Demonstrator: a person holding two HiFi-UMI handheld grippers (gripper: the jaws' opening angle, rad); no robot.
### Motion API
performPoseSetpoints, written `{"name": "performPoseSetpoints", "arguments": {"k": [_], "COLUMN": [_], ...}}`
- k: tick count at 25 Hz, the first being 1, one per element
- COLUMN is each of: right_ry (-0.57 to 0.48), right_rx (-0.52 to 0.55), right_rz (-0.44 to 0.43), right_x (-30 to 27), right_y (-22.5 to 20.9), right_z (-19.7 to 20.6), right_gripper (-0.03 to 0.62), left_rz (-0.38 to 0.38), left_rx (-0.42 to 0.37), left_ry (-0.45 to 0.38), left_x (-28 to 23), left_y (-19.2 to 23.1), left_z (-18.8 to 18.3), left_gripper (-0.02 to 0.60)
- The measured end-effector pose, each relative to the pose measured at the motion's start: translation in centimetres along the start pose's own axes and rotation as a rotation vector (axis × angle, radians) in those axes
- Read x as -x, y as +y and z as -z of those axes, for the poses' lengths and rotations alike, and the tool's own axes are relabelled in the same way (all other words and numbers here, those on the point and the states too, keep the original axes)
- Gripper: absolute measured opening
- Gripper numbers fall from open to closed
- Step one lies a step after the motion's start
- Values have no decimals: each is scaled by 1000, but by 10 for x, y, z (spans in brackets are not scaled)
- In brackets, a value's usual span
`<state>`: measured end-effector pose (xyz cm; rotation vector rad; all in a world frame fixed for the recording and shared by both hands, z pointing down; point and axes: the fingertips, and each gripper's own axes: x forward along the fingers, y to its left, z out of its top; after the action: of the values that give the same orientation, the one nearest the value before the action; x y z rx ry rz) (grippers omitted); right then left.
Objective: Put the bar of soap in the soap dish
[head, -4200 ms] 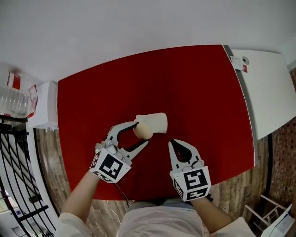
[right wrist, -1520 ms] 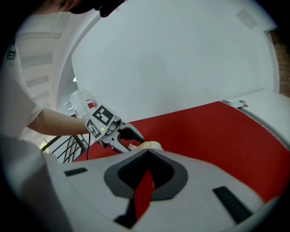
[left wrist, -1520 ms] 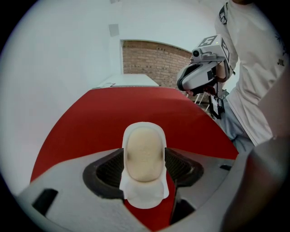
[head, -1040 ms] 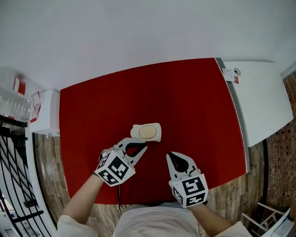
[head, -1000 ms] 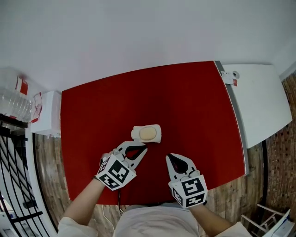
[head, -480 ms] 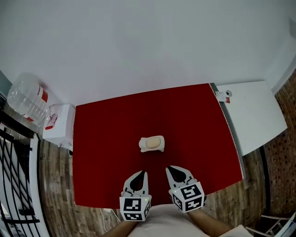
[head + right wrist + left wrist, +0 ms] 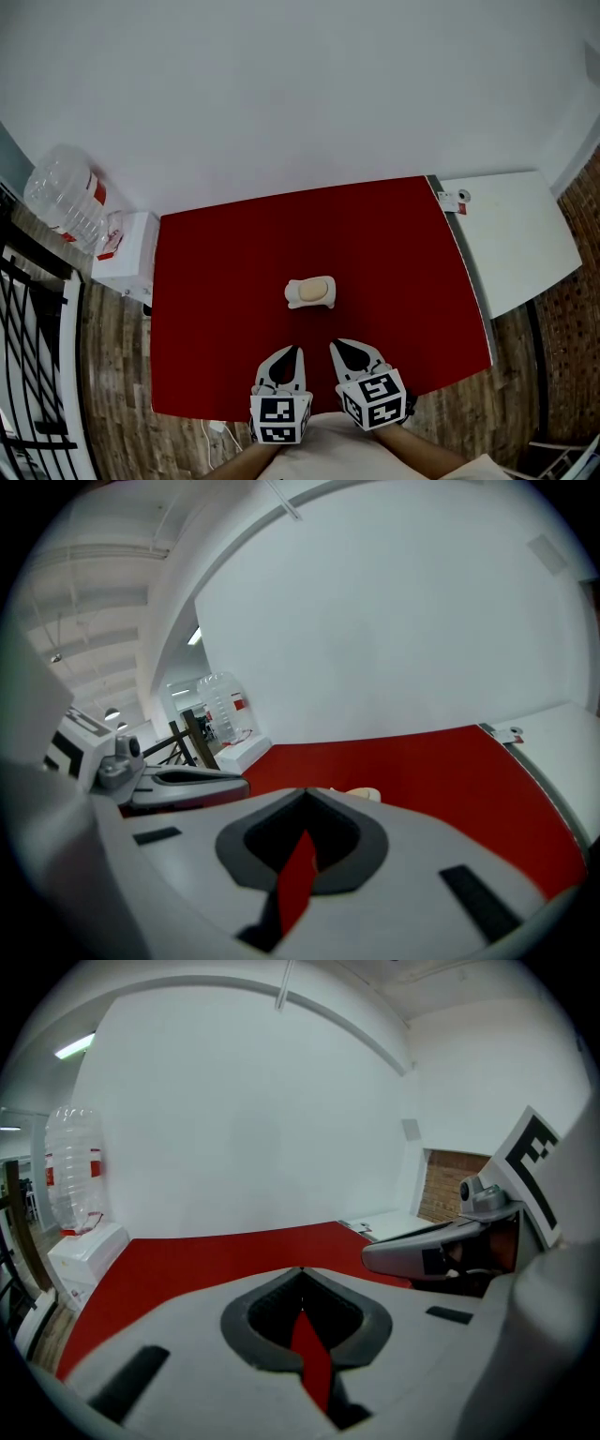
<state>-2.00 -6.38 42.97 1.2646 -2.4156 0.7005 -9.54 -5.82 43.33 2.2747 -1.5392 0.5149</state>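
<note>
The bar of soap (image 7: 308,293) lies in the soap dish (image 7: 329,287), which sits near the middle of the red worktop (image 7: 394,253), a bit closer to the near edge. So the job looks done, and nothing more seems left to put away. The left gripper (image 7: 292,350) and the right gripper (image 7: 335,344) hang side by side over the near edge, well apart from the dish. The fingers of both are together, with nothing held between them. The next move is likely just to rest the hands. Past the left edge stand a big clear bottle (image 7: 64,199) with a red label and a white box (image 7: 127,259) with a red mark. The words on them are too small to read.
</note>
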Motion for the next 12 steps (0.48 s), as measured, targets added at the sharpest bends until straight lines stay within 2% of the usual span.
{"name": "performPoseSetpoints", "arguments": {"k": [12], "right_ry": [-12], "right_rx": [9], "right_rz": [1], "right_x": [4], "right_y": [3], "right_z": [-3], "right_gripper": [3], "left_rz": [46], "left_rx": [-19], "left_ry": [8], "left_x": [-1], "left_y": [-12], "left_z": [-1], "left_gripper": [8]}}
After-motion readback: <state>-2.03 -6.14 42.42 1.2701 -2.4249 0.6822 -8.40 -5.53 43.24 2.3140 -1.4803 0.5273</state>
